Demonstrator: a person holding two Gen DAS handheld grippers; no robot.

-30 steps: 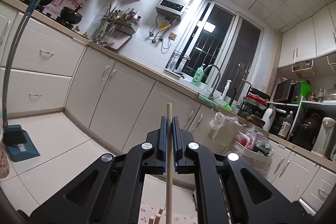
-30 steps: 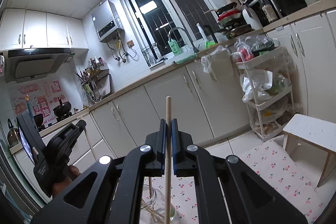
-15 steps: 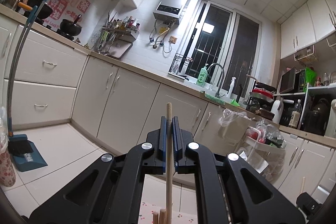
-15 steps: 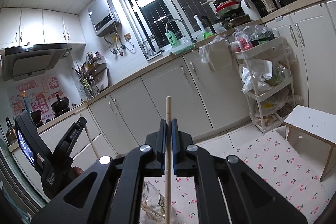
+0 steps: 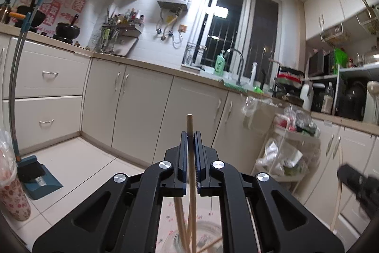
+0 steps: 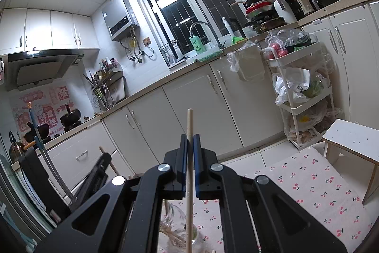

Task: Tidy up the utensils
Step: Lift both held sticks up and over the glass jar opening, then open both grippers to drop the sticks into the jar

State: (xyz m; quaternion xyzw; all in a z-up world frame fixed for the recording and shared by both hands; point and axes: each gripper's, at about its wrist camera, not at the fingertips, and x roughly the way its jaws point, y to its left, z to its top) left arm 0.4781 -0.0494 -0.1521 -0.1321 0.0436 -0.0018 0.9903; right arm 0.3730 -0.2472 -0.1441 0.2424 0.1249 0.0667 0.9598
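Observation:
My left gripper (image 5: 190,134) is shut on a wooden chopstick (image 5: 189,122) that stands upright between its pads. The stick's lower end reaches down into a glass jar (image 5: 206,236) that holds other chopsticks. My right gripper (image 6: 189,136) is shut on a paler chopstick (image 6: 189,120), also upright, above and beside the same glass jar (image 6: 175,222). In the right wrist view the left gripper (image 6: 104,158) shows at the lower left. In the left wrist view the right gripper (image 5: 345,174) is a blur at the right edge.
The jar stands on a cherry-print cloth (image 6: 308,181). A white stool (image 6: 350,136) and a white trolley (image 6: 300,77) with bags are to the right. White cabinets (image 5: 142,106) run along the back. A broom and dustpan (image 5: 35,172) and a patterned cup (image 5: 14,200) are on the left.
My left gripper has sunk and rolled level with its chopstick; the jar mouth and the right gripper have come into its view. The right gripper has kept still.

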